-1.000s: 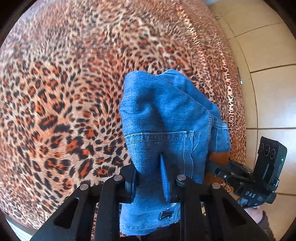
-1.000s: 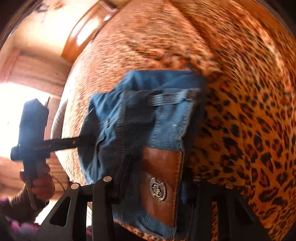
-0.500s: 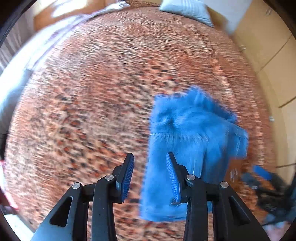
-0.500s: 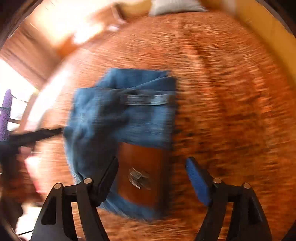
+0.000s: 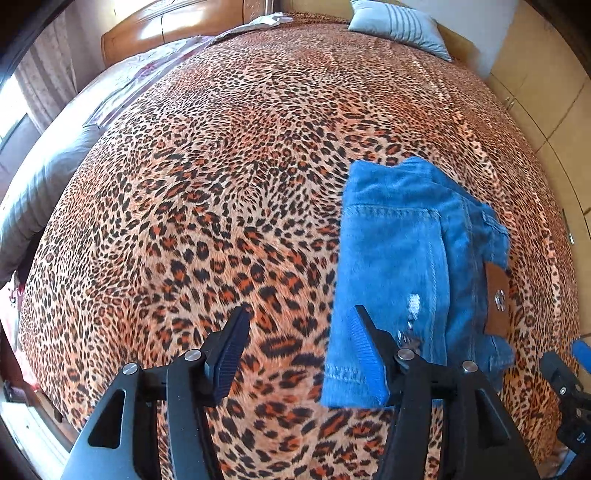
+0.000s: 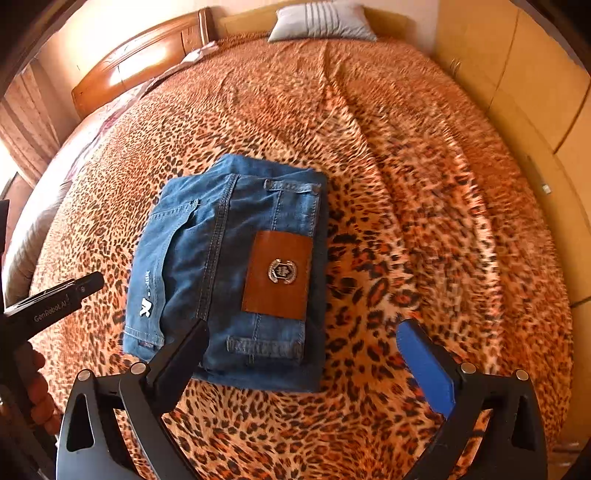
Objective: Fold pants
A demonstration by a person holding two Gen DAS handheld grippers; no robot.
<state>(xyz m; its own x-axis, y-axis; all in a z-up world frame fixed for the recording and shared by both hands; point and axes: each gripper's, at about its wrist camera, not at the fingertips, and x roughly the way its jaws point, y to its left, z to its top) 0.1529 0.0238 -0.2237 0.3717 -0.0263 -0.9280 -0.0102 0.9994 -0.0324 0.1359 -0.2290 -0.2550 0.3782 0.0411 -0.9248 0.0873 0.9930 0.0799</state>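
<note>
The blue denim pants (image 6: 225,273) lie folded into a compact rectangle on the leopard-print bedspread (image 6: 424,206), brown leather patch (image 6: 277,273) facing up. In the left wrist view the pants (image 5: 399,258) lie to the right of centre. My left gripper (image 5: 301,332) is open and empty, raised above the bed to the left of the pants' near edge. My right gripper (image 6: 306,347) is open and empty, held above the pants' near edge. The left gripper's body (image 6: 51,299) shows at the left of the right wrist view.
A striped grey pillow (image 6: 321,20) lies at the far end of the bed by the wooden headboard (image 6: 140,62). A grey quilt (image 5: 48,173) lies along the bed's left side. Wardrobe doors (image 6: 535,85) stand along the right side.
Both grippers opened and let go of the pants, then pulled back and up. The folded pants now rest on the bed.
</note>
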